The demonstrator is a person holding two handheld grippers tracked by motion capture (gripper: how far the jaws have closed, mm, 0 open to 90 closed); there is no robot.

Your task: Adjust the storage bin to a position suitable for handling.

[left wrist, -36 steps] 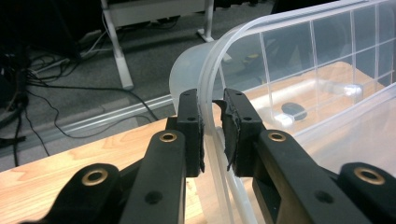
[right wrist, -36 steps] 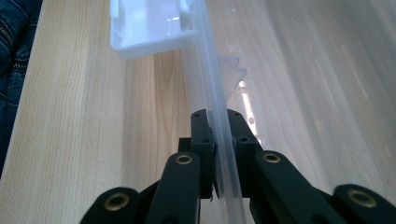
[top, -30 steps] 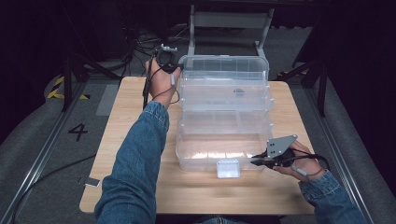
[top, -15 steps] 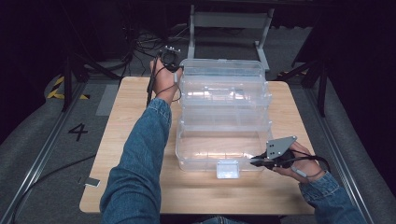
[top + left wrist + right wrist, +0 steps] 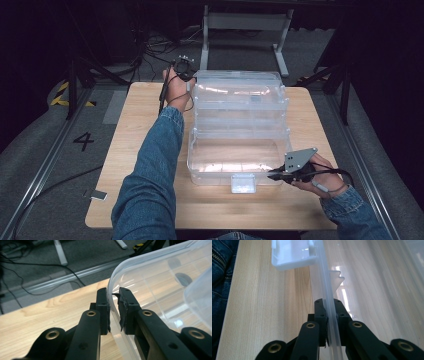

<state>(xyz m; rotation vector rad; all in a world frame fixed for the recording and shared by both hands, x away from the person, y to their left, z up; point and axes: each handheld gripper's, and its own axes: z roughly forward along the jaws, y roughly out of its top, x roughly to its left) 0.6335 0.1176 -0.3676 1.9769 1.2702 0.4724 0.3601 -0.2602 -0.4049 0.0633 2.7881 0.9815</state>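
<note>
A clear plastic stack of stepped bins (image 5: 239,107) stands on the wooden table (image 5: 131,135). My left gripper (image 5: 186,72) is at the far left corner of the top bin. In the left gripper view its jaws (image 5: 113,293) straddle the top bin's curved rim (image 5: 112,285); a slit of daylight shows beside one pad, and they have just eased apart a little. My right gripper (image 5: 273,175) lies level at the front right of the lowest bin (image 5: 235,160). Its pads (image 5: 328,305) are shut on the lowest bin's front rim (image 5: 325,277), just right of a white latch (image 5: 292,255).
The table's left half is bare wood, crossed by the person's denim-sleeved left arm (image 5: 155,165). Beyond the far edge are a metal stand (image 5: 245,22), cables (image 5: 150,47) and dark floor. A floor mark "4" (image 5: 83,141) lies at the left.
The left hand has sunk a little and moved in onto the top bin's far left corner. The right hand and the bins have stayed put.
</note>
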